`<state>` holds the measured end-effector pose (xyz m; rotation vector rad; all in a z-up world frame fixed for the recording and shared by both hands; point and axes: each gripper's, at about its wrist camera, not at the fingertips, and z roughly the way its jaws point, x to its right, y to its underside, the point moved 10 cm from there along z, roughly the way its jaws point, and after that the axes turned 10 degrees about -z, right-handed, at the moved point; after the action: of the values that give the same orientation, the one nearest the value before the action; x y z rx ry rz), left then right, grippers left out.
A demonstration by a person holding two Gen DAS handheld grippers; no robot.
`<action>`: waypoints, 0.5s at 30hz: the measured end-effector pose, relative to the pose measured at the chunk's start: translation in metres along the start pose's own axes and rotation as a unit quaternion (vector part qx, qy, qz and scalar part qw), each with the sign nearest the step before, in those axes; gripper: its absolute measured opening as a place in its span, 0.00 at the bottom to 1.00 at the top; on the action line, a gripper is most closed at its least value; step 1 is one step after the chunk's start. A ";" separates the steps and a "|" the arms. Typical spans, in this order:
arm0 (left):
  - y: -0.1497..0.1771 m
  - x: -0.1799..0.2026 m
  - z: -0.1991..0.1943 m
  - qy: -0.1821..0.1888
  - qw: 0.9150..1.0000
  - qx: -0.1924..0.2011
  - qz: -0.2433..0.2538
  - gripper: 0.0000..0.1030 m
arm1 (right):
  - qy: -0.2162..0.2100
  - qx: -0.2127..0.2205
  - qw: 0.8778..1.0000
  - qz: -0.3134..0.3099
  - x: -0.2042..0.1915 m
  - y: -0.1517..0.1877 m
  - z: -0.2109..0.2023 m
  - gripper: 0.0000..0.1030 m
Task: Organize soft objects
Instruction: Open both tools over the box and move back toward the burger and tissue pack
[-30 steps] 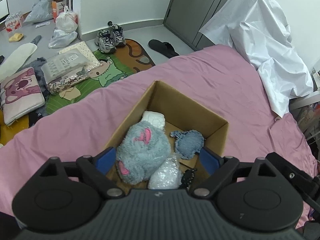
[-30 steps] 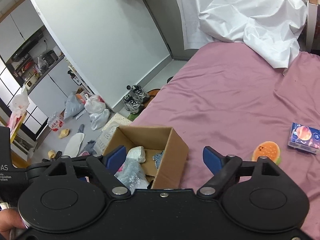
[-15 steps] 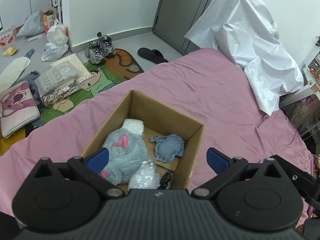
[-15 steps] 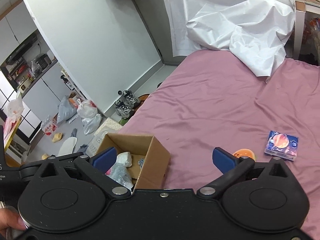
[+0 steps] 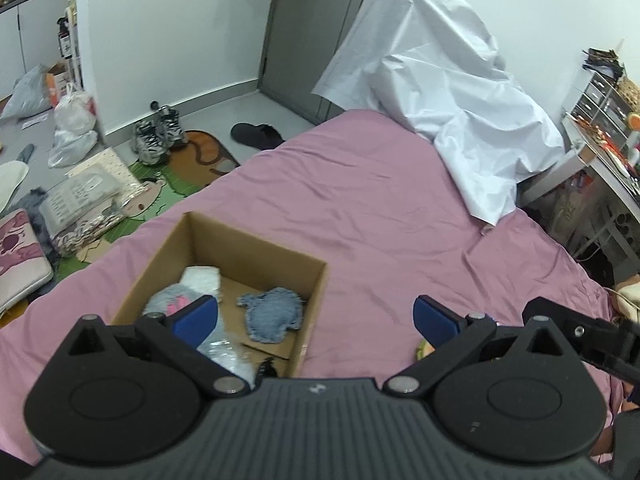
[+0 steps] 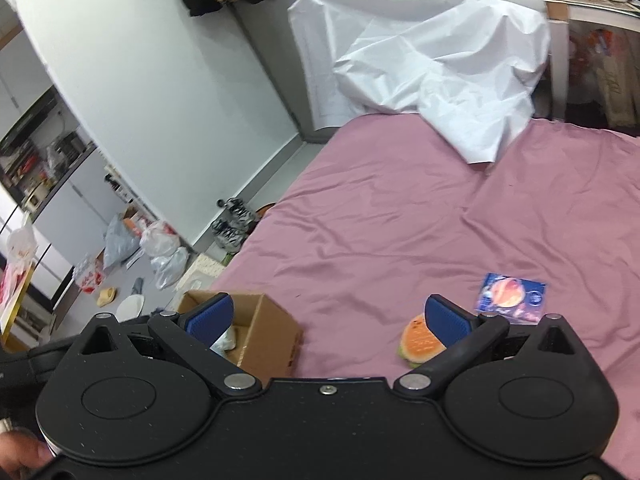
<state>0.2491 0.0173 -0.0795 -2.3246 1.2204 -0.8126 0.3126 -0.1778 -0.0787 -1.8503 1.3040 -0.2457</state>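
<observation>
Change: both grippers have pulled back and up from the cardboard box (image 5: pixel 256 264); their jaws have just been opening and now stand spread, nothing between them.
Left gripper (image 5: pixel 316 316): empty, above the box's near corner.
Right gripper (image 6: pixel 328 316): empty, over the pink bedsheet (image 6: pixel 400 220).
Box content: grey plush (image 5: pixel 172 300), denim piece (image 5: pixel 272 312), white soft item (image 5: pixel 202 278).
Remaining: watermelon plush (image 6: pixel 418 340), on the sheet just beside the right pad; I judge it the next pick.
Around: small printed packet (image 6: pixel 512 296) near it, white cover (image 5: pixel 440 92) far off; path looks free.

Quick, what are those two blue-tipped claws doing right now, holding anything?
Left gripper: open, jaws have just been opening, nothing between them.
Right gripper: open, jaws have just been opening, nothing held.
</observation>
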 end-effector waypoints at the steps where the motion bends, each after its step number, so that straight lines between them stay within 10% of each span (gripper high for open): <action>1: 0.001 0.005 0.001 0.008 1.000 0.002 0.000 1.00 | 0.002 0.001 1.000 0.005 0.006 -0.001 -0.002 1.00; 15: 0.032 0.055 0.035 0.034 0.997 -0.073 -0.011 1.00 | 0.027 0.023 0.996 0.087 0.076 -0.010 -0.017 1.00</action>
<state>0.2768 -0.0439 -0.1073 -2.4492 1.3250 -0.8415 0.3426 -0.2505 -0.0830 -1.6908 1.4756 -0.2307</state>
